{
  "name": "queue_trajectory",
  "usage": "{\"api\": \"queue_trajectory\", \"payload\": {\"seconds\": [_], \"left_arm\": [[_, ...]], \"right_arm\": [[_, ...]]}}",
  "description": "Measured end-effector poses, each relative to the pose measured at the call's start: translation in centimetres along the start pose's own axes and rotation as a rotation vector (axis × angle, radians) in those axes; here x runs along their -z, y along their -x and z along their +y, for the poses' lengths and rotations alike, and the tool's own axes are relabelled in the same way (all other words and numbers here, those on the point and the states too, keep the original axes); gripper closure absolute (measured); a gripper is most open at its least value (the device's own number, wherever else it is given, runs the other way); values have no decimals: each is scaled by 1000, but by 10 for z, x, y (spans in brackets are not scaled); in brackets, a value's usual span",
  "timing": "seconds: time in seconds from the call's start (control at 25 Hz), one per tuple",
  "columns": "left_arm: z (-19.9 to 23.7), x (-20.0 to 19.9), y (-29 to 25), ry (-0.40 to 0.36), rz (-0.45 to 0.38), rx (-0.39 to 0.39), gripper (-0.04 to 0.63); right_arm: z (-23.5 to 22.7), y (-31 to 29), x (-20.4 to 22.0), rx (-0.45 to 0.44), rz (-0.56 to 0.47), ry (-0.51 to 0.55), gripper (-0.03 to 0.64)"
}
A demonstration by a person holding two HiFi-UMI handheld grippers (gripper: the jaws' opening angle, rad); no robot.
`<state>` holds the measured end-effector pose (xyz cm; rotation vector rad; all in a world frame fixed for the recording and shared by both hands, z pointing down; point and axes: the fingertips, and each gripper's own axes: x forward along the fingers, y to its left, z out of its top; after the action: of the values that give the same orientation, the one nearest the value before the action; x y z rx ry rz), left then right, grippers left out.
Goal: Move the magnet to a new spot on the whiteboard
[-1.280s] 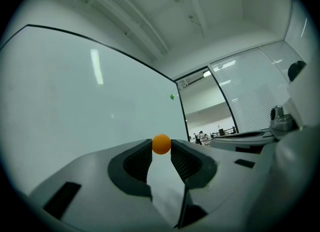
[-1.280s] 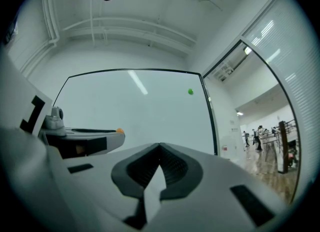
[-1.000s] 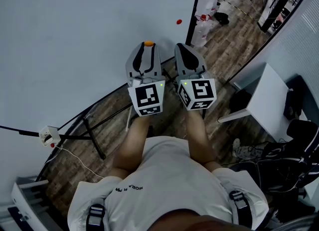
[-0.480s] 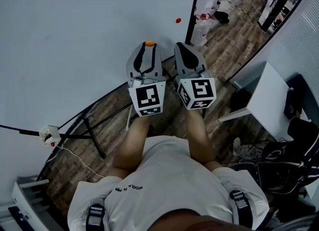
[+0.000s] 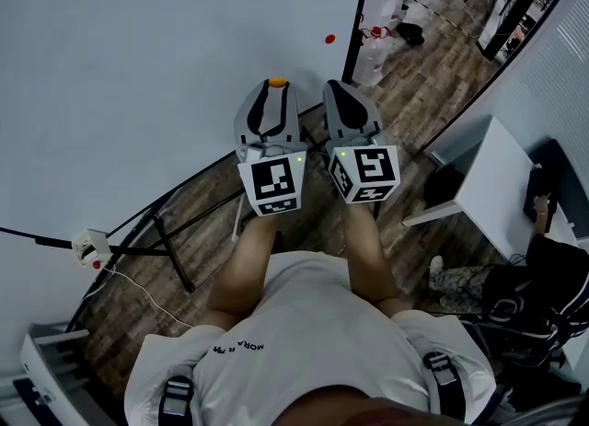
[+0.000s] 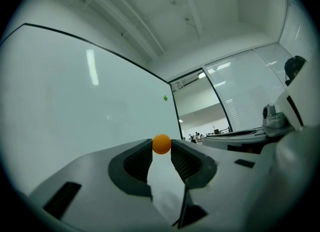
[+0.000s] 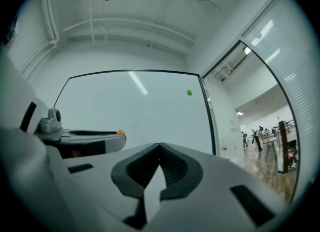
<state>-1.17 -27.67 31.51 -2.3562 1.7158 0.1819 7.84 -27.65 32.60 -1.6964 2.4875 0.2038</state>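
1. Left gripper grasps the orange magnet, pinched between its jaw tips.
2. The magnet is in front of the whiteboard, low and near its right edge; contact cannot be confirmed.
3. Right gripper is clenched with nothing in it, just beside the left.
4. A second small magnet sits higher on the board.
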Motion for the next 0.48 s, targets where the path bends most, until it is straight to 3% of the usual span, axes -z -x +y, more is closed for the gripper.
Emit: {"api": "queue_trajectory", "payload": {"seconds": [0.48], "left_arm": [[0, 4, 2, -6, 22, -15, 482]], "right_arm": [[0, 2, 1, -1, -3, -5, 604]]}}
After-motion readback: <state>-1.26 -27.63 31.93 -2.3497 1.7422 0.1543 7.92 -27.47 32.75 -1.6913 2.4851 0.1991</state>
